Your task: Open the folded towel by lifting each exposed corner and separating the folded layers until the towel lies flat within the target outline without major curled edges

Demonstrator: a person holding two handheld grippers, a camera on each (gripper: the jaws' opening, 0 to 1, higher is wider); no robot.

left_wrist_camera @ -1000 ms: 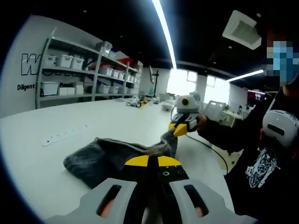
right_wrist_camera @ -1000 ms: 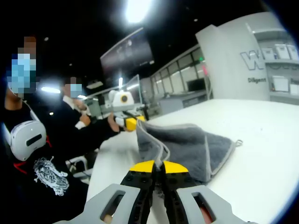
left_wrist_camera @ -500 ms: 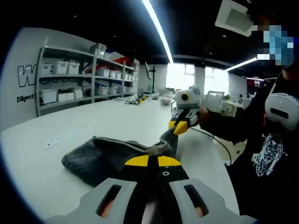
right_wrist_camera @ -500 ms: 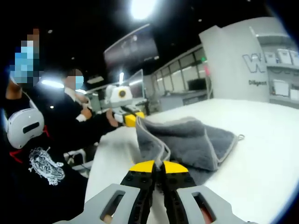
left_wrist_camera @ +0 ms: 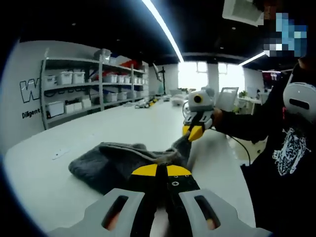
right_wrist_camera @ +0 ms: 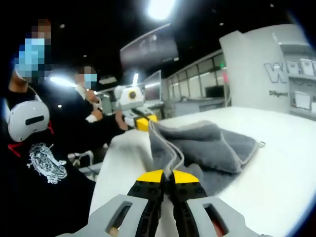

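Observation:
A grey towel (left_wrist_camera: 116, 161) lies bunched on the white table (left_wrist_camera: 59, 187), its near edge raised between the two grippers. In the left gripper view my left gripper (left_wrist_camera: 161, 171) is shut on one corner of it, and the right gripper (left_wrist_camera: 193, 132) holds the far corner up at centre right. In the right gripper view the right gripper (right_wrist_camera: 167, 176) is shut on the pale hem of the grey towel (right_wrist_camera: 212, 147), while the left gripper (right_wrist_camera: 142, 123) pinches the other corner beyond it.
Shelving (left_wrist_camera: 89, 89) with white bins lines the far wall. A white strip (left_wrist_camera: 60, 153) lies on the table left of the towel. A person in black (right_wrist_camera: 39, 163) stands at the table's edge, with another person (right_wrist_camera: 89, 98) behind.
Both grippers have risen a little with the towel's edge, which now hangs higher and tauter between them. More of the towel is gathered up off the table.

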